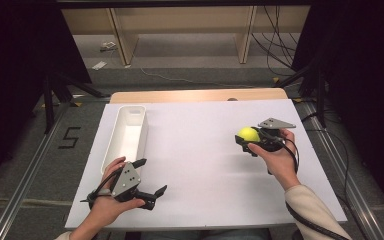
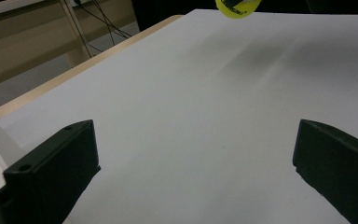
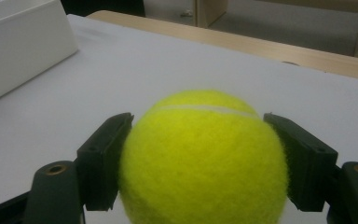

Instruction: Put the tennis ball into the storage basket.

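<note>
1. The right gripper [image 1: 250, 142] is clamping a yellow tennis ball [image 3: 203, 158] above the desk's [image 1: 205, 150] right side.
2. The left gripper [image 1: 152, 177] is sitting wide apart, holding nothing, beside the white tray [image 1: 125, 135].

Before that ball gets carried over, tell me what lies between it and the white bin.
Nothing visible does. The fuzzy yellow tennis ball sits clamped in the right hand-held gripper; only bare white tabletop separates it from the long white plastic bin. The left hand-held gripper sits nearer the person.
</note>
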Demonstrator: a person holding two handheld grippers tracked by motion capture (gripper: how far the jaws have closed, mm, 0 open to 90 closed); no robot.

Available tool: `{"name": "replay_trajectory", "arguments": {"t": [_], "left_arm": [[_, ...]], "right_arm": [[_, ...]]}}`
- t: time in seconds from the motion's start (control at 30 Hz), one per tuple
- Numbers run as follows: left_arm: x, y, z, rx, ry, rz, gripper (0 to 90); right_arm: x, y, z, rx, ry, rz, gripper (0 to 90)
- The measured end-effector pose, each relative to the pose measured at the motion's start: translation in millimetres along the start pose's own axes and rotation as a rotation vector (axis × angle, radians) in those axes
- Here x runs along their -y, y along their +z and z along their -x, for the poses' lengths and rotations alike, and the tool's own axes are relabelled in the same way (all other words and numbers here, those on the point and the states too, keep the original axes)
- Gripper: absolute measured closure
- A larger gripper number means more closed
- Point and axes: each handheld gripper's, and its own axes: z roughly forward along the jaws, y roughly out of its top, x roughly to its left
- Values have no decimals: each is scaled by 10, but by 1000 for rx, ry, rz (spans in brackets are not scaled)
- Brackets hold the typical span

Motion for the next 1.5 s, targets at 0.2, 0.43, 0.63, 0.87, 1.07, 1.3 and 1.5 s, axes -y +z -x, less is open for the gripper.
{"name": "replay_trajectory", "arguments": {"t": [0.2,0.43,0.63,0.87,1.07,1.3,1.5], "left_arm": [[-1,0,0,1,5,-1,0],[-1,-2,3,2,1,1,0],[-1,-1,5,4,5,1,0],[9,-7,-3,1,1,1,0],[12,-3,9,5,-2,-1,0],[15,-2,4,9,-1,-1,0],[19,2,-18,4,-5,0,0]], "right_arm": [[-25,-3,-36,0,-9,6,272],[-81,1,-101,-7,-17,31,271],[-107,17,-159,-20,-30,39,271],[-140,37,-200,-27,-37,44,271],[-159,61,-234,-31,-46,52,271],[-176,102,-290,-41,-55,49,271],[-189,153,-336,-56,-61,42,271]]}}
